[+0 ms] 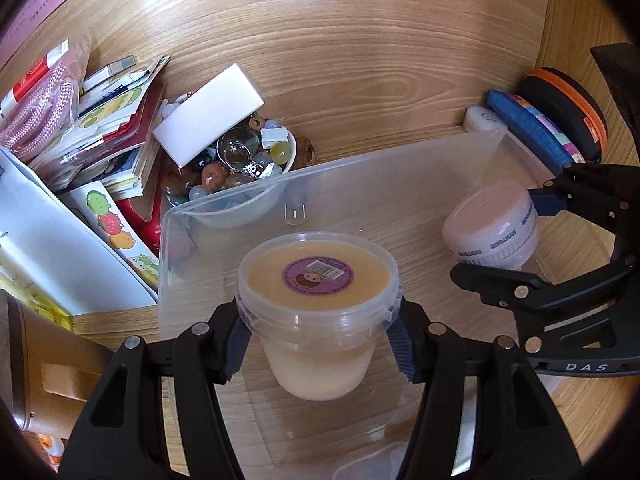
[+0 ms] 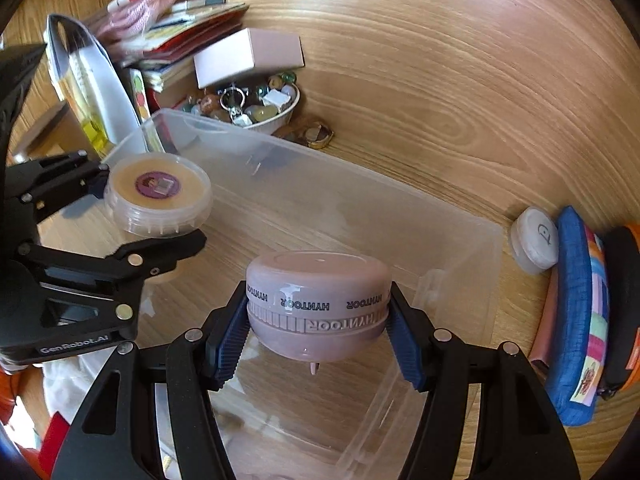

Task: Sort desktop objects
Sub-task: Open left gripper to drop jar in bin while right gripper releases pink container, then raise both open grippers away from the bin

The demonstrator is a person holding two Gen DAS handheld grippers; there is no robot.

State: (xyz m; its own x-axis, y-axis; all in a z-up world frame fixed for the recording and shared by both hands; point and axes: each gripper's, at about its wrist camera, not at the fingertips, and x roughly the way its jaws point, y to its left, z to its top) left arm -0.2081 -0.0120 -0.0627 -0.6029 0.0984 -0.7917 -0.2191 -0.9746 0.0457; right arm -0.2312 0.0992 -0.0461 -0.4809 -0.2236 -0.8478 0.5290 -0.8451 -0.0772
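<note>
2 tools over 1 clear bin [image 1: 224,208]: left tool [image 1: 318,344] grips 1 tub [image 1: 318,280], right tool [image 2: 318,336] grips 1 pink jar [image 2: 318,296].

Wood-grain desk [image 1: 360,40]. On it: clear plastic bin [image 1: 168,240]; bowl of stones [image 2: 290,114] behind bin; booklet pile [image 1: 120,128] at left; white round case [image 2: 536,240], blue pouch [image 2: 576,320] w/ black-orange case [image 1: 568,112] at right.
</note>
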